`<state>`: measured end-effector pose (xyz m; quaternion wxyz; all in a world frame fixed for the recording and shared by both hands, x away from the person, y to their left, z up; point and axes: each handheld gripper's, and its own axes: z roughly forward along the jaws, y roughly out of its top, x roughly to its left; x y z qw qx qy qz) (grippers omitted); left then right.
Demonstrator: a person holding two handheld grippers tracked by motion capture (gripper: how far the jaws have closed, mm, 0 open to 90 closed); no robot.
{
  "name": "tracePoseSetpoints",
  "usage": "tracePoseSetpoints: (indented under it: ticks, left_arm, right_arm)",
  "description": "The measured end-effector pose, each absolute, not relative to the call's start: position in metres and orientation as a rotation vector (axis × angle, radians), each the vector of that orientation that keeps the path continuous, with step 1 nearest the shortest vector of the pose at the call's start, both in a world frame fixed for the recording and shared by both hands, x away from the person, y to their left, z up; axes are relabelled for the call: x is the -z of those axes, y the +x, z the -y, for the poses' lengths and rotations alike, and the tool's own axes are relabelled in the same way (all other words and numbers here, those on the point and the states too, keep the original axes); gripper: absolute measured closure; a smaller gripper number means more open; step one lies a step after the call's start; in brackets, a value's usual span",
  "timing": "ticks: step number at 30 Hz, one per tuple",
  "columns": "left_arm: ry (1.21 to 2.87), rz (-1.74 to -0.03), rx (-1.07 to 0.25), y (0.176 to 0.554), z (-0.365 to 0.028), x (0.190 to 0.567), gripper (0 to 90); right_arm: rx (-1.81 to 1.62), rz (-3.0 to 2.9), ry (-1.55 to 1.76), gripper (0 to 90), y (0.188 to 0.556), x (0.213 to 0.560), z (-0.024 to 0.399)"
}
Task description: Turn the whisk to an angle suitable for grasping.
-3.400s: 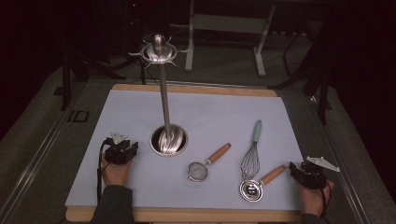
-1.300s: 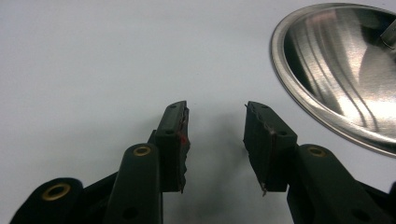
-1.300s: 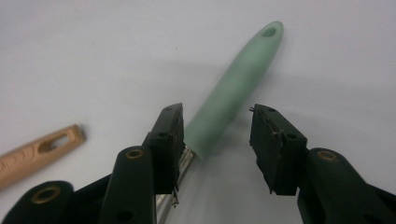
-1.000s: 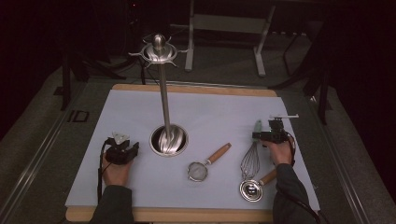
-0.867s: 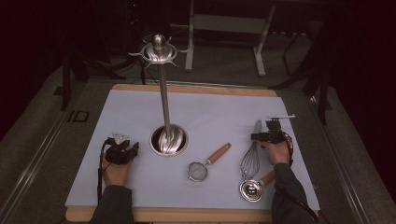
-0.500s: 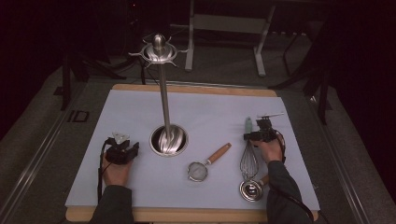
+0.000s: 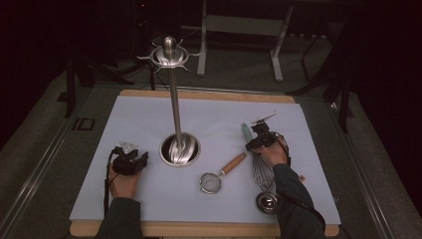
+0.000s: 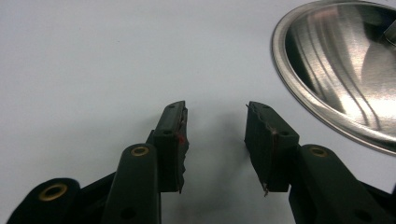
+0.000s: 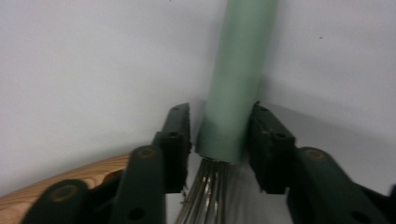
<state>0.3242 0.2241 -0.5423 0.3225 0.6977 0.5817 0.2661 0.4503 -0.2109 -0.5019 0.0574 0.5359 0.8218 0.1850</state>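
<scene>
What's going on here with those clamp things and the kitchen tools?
A person sits at a table with a two-jaw gripper in each hand. The right gripper has its jaws around the green handle of a whisk lying on the white mat; the jaws have just been closing, one pad at the handle, a small gap at the other. The left gripper rests open beside the steel base of a tall hanging stand. A small strainer lies between them.

Mint-green whisk handle (image 9: 238,79), silver wires, prob. pale-blue mat (image 7: 149,124), black jaws.
</scene>
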Motion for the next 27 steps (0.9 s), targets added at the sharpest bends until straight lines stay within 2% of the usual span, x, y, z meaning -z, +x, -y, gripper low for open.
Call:
tracePoseSetpoints:
  ticks: [8,27]
  left_arm:
    - [1.829,-1.529,-0.696,0.324,-0.224,0.542,58.8]
    - [1.832,-1.528,-0.698,0.324,-0.224,0.542,58.8]
  right_arm:
    - [-0.572,-2.493,1.633,68.3,0.451,0.498,0.207]
    - [-0.804,-2.425,1.498,69.2,0.436,0.457,0.194]
